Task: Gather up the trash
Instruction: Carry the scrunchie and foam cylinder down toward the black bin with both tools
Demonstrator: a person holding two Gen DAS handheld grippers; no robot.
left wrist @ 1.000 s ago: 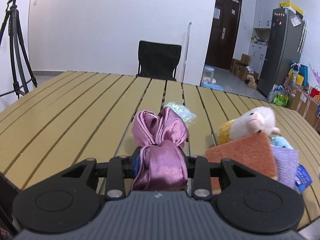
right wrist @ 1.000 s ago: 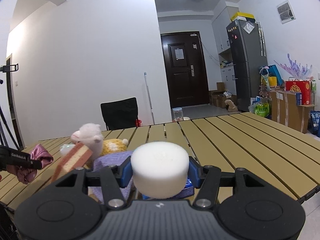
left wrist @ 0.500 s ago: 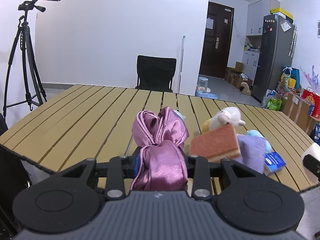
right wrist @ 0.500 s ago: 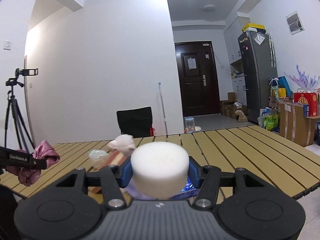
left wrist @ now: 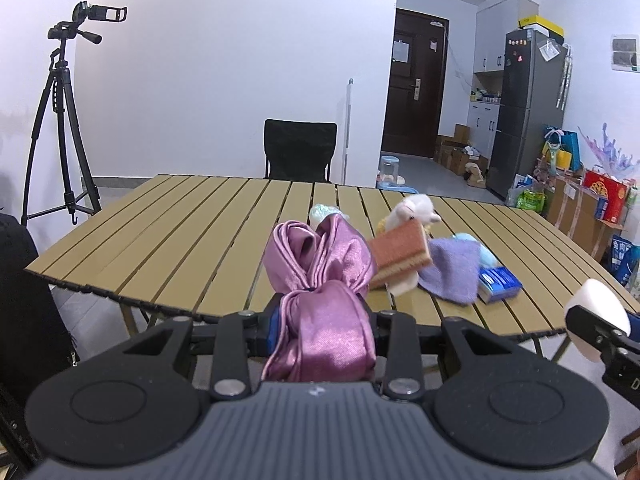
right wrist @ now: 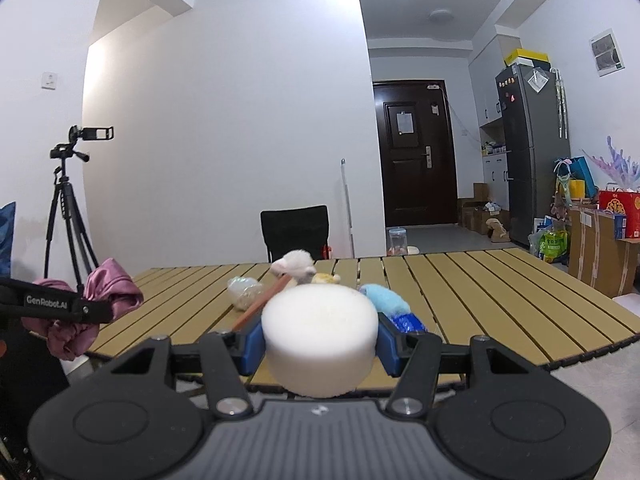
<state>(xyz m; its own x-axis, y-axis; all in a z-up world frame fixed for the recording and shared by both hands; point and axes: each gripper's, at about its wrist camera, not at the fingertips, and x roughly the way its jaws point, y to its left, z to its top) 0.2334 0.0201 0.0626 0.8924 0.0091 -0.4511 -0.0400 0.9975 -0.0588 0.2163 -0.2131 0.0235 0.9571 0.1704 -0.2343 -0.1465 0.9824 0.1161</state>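
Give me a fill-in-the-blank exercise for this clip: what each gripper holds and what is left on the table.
1. The left gripper is shut on a bundle of shiny ____ cloth.
2. The right gripper holds a round white ____ between its blue pads.
3. The orange sponge leans on the slatted ____, beside the lavender cloth.
4. Behind the far edge of the table stands an empty black ____.

Missing words: purple; foam puck; table; chair
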